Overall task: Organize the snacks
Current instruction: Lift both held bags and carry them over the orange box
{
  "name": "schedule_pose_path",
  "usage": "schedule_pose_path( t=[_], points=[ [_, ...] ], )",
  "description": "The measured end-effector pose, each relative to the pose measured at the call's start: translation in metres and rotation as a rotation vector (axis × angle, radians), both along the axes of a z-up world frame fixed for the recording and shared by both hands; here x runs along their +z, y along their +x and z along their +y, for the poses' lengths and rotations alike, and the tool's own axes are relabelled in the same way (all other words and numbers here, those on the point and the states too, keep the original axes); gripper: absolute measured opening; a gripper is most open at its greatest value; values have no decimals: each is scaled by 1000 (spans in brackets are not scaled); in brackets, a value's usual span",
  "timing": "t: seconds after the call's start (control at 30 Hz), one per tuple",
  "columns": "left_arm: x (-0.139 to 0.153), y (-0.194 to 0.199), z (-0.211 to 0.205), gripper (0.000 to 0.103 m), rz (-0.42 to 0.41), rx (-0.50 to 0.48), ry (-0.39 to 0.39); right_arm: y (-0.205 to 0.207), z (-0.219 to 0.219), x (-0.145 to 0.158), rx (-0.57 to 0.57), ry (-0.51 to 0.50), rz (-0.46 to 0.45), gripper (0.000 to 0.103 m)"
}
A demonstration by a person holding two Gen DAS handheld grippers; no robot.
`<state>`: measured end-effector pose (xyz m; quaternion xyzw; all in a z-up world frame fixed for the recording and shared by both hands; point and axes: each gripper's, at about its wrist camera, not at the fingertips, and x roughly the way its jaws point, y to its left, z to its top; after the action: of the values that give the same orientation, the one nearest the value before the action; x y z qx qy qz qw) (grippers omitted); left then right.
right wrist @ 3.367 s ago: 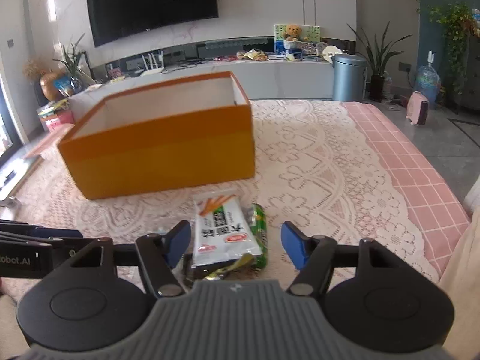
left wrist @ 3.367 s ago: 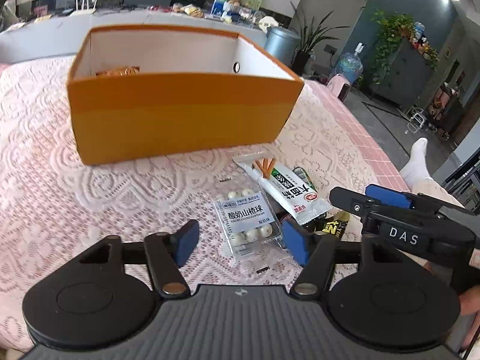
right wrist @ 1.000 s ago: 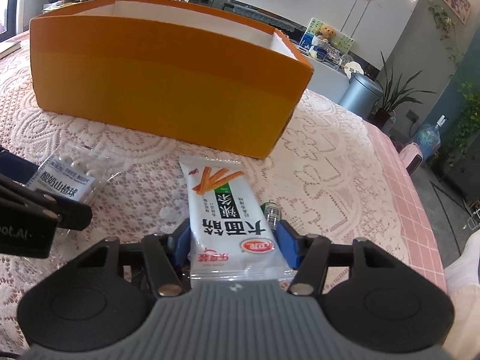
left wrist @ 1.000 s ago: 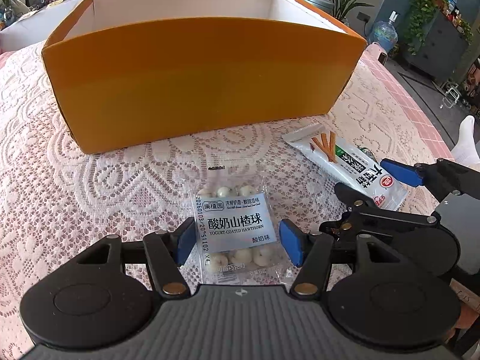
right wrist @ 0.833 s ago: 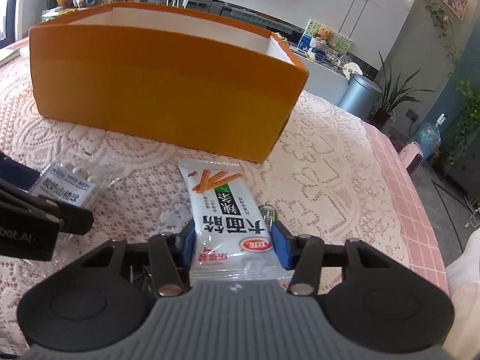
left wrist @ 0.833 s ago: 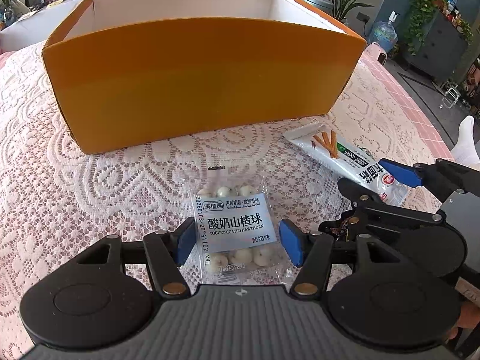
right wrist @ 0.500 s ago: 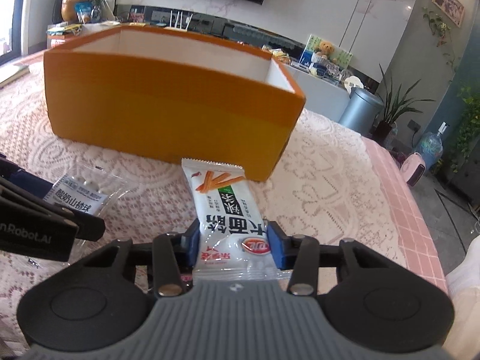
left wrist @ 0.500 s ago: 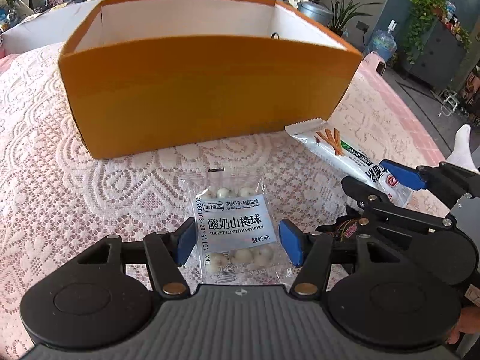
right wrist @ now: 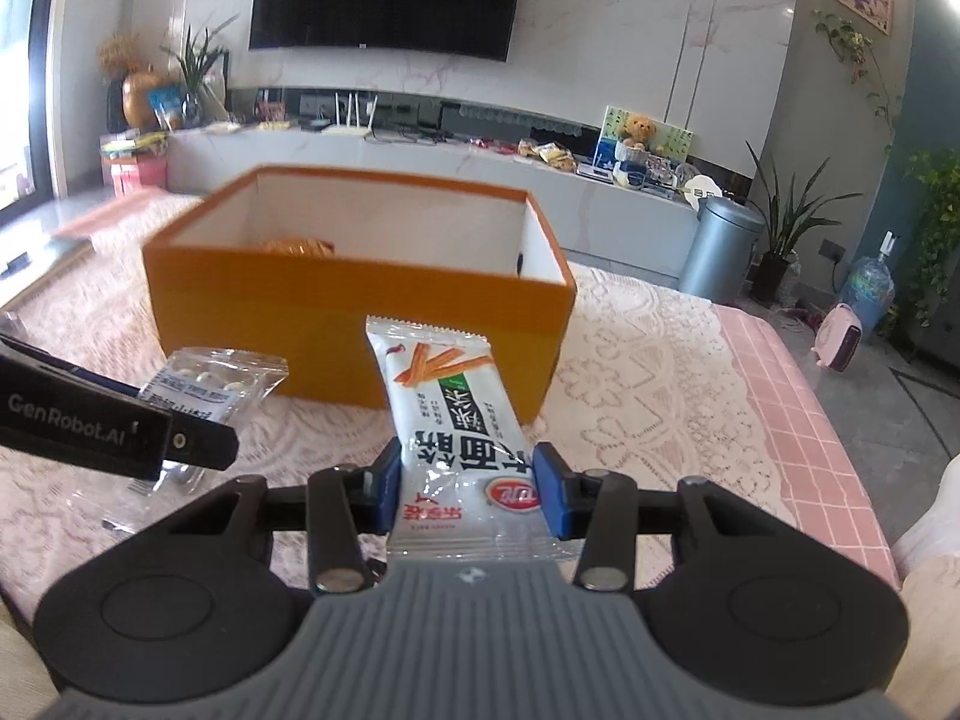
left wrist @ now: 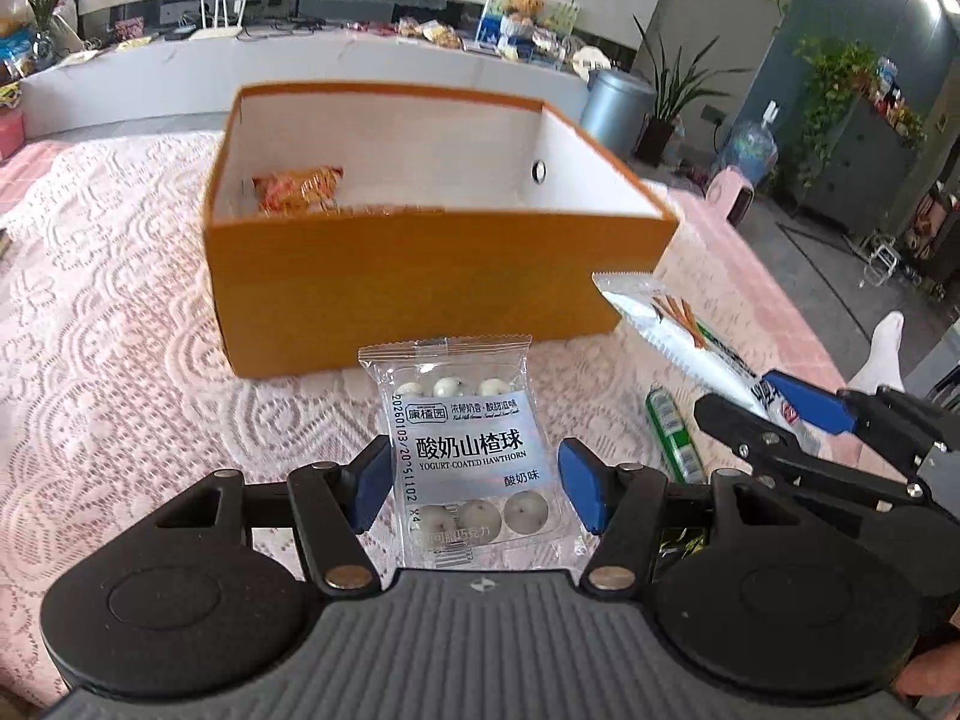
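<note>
My left gripper (left wrist: 471,483) is shut on a clear pack of yogurt-coated hawthorn balls (left wrist: 462,438) and holds it up off the lace tablecloth. My right gripper (right wrist: 467,491) is shut on a white noodle-stick snack pack (right wrist: 456,420), also lifted; that pack shows in the left wrist view (left wrist: 684,336) too. The orange box (left wrist: 420,276) stands just beyond both grippers, open at the top, with an orange snack bag (left wrist: 297,186) inside at its left. The box shows in the right wrist view (right wrist: 336,294) as well, with the hawthorn pack (right wrist: 204,387) at left.
A green snack stick (left wrist: 672,435) lies on the lace tablecloth (left wrist: 120,360) between the grippers. The table's right edge has a pink checked border (right wrist: 792,420). A grey bin (right wrist: 723,252), plants and a long white cabinet stand behind.
Both grippers have risen with their packs off the table, so the inside of the box now shows. The right gripper closed on the noodle-stick pack about a second ago.
</note>
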<state>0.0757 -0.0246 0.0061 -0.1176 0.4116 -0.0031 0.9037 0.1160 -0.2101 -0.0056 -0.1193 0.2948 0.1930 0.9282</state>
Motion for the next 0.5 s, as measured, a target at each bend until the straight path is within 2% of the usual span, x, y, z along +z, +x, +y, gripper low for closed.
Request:
schedule_pose_path(
  t=[0.23,0.4,0.5],
  points=[
    [26,6,6,68,-27,22,6,-6,3,25,17,45,-20,42],
    [46,22,11,68,-48,4,-32,0,9,45,35,50,-41,42],
    [56,35,13,68,-64,8,-23,8,14,55,46,41,-51,42]
  ],
)
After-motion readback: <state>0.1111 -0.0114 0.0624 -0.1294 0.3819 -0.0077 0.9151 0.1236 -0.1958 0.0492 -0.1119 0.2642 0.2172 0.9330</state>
